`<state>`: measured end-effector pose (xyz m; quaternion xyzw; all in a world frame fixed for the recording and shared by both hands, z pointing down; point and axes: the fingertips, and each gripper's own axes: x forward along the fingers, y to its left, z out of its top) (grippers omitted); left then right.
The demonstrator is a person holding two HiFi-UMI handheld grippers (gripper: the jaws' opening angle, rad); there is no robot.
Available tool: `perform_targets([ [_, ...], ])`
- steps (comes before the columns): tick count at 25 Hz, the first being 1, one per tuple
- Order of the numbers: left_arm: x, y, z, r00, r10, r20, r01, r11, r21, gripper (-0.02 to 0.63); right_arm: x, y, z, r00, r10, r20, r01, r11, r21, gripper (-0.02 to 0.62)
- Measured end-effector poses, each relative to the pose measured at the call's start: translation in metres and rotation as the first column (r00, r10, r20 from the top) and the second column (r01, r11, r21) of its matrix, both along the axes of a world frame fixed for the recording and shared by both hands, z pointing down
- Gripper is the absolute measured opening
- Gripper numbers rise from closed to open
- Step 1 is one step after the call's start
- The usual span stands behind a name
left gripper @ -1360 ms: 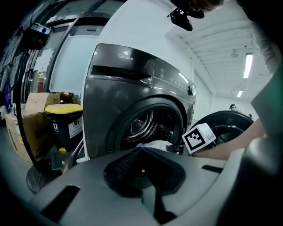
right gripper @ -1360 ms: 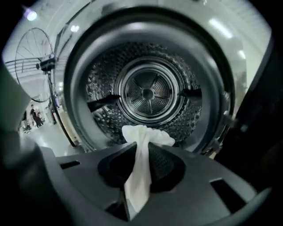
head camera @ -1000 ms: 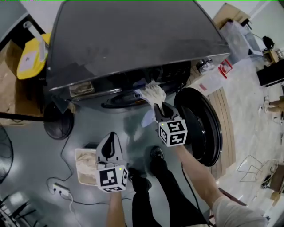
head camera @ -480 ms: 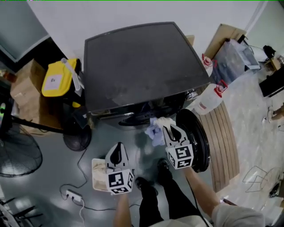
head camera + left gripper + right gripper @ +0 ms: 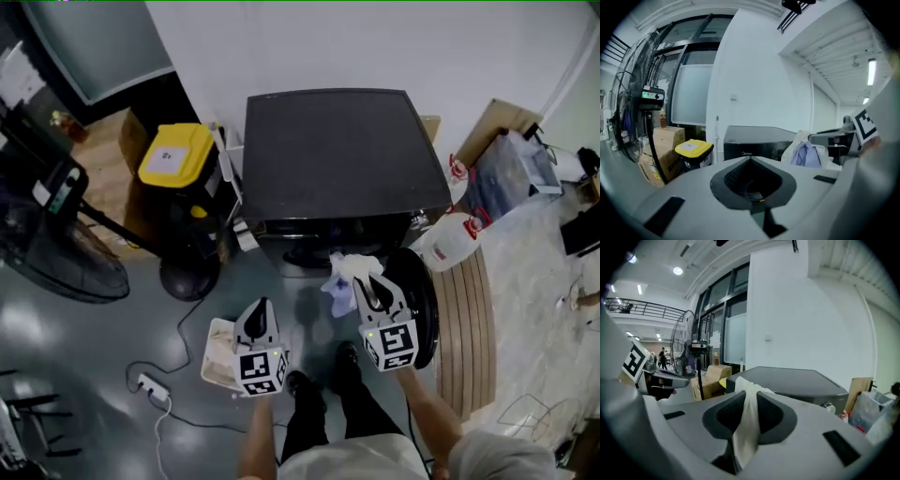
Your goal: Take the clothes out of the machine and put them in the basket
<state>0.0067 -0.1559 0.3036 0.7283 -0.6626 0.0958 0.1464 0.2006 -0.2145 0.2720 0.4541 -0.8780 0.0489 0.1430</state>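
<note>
Right tongs (image 5: 375, 287) pinching the pale clothes (image 5: 344, 275), carried high so they hang clear of the machine (image 5: 337, 159) just ahead | left tongs (image 5: 261, 309) pressed together, empty, idle | basket (image 5: 210, 354) directly beneath left tongs, so the drop looks next

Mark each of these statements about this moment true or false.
1. The right gripper is clamped on the clothes. True.
2. The left gripper holds a garment. False: its jaws are shut on nothing.
3. The machine is closed. False: its door stands open.
4. A yellow-lidded bin stands left of the machine. True.
5. The clothes lie in the basket. False: they hang from the right gripper, outside the basket.
</note>
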Motion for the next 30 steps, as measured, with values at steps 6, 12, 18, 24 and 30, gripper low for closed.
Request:
perform_targets([
  [6,-0.070,0.054,-0.020,0.988,-0.156,0.008,0.156,0.987,0.023,0.018,-0.081,0.028,-0.020,0.987,-0.159,0.004,0.159,0.987,0.021,0.083],
  [12,-0.153,0.135,-0.020,0.937,-0.350,0.007,0.349,0.937,0.023,0.018,-0.182,0.070,-0.014,0.949,-0.313,0.025,0.313,0.950,0.004,0.083],
  [18,-0.237,0.243,-0.001,0.826,-0.563,0.026,0.563,0.826,0.002,0.018,-0.289,0.139,0.012,0.858,-0.513,0.027,0.513,0.857,-0.044,0.083],
  [24,-0.297,0.345,0.034,0.702,-0.712,0.010,0.712,0.701,-0.039,0.018,-0.373,0.218,0.059,0.759,-0.651,0.001,0.648,0.755,-0.096,0.083],
  [30,-0.319,0.413,0.095,0.612,-0.791,-0.012,0.786,0.610,-0.098,0.018,-0.424,0.258,0.130,0.703,-0.711,-0.025,0.699,0.697,-0.161,0.083],
])
